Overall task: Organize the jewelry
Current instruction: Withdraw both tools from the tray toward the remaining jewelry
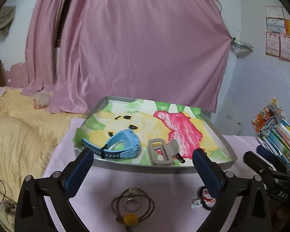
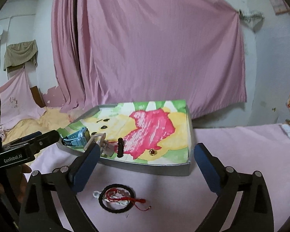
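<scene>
Jewelry half sorted: both grippers wait wide apart over loose pieces

Jewelry lies in two places. Inside the shallow grey tray (image 1: 218,133), lined with a yellow, pink and green drawing, sit a blue watch (image 1: 123,145) and a beige hair claw (image 1: 160,152), at the frame's centre. A black clip (image 2: 120,147) and a small gold bead (image 2: 152,152) rest there too.

Low in the left wrist view, a brown cord necklace (image 1: 133,205) circles a silver ring (image 1: 132,205). Low in the right wrist view, a black hair band (image 2: 116,197) rings a red string bracelet (image 2: 125,200).

The left gripper (image 1: 143,164) and right gripper (image 2: 146,164) both hang released, fingers spread, holding nothing.

To do this step well, I would lower one gripper straight onto a single piece, pinching the cord or band itself, since the tangled items may lift together.

Everything rests on a pale pink cloth (image 2: 232,150). A pink curtain (image 1: 137,44) fills the upper frame; a yellow blanket (image 1: 19,131) lies at left.
</scene>
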Available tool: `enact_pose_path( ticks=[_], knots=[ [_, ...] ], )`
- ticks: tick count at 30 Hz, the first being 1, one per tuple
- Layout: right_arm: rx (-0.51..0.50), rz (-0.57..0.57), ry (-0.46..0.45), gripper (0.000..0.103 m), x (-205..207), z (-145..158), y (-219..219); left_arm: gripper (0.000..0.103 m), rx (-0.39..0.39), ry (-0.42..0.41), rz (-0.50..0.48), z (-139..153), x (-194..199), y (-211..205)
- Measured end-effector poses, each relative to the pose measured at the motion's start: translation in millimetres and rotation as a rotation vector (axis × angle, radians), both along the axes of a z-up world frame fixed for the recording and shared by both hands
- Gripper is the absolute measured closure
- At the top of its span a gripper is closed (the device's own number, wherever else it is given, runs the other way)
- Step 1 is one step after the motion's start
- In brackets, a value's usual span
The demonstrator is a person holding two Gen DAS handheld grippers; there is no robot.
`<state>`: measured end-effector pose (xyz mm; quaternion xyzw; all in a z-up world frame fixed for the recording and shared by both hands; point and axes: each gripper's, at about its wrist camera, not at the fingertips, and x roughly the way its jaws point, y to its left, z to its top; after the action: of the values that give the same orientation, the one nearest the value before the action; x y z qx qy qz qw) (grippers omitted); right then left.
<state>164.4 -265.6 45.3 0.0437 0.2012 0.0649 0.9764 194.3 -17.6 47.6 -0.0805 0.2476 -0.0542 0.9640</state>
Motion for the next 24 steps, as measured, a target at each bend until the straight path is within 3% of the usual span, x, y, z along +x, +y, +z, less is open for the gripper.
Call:
enact_pose_path(
  ticks=[14, 19, 24],
  knots=[
    [-0.032, -0.007, -0.132, 0.005, -58, 1, 11, 0.001, 0.108, -0.180, 0.053, -1, -70, 6],
    [-0.046, -0.002, -0.141, 0.005, -66, 0, 13, 0.001, 0.154, -0.188, 0.050, -3, -80, 4],
    [-0.063, 0.012, -0.090, 0.005, -67, -5, 16, 0.001, 0.188, -0.170, 0.043, -8, -84, 4]
  ],
)
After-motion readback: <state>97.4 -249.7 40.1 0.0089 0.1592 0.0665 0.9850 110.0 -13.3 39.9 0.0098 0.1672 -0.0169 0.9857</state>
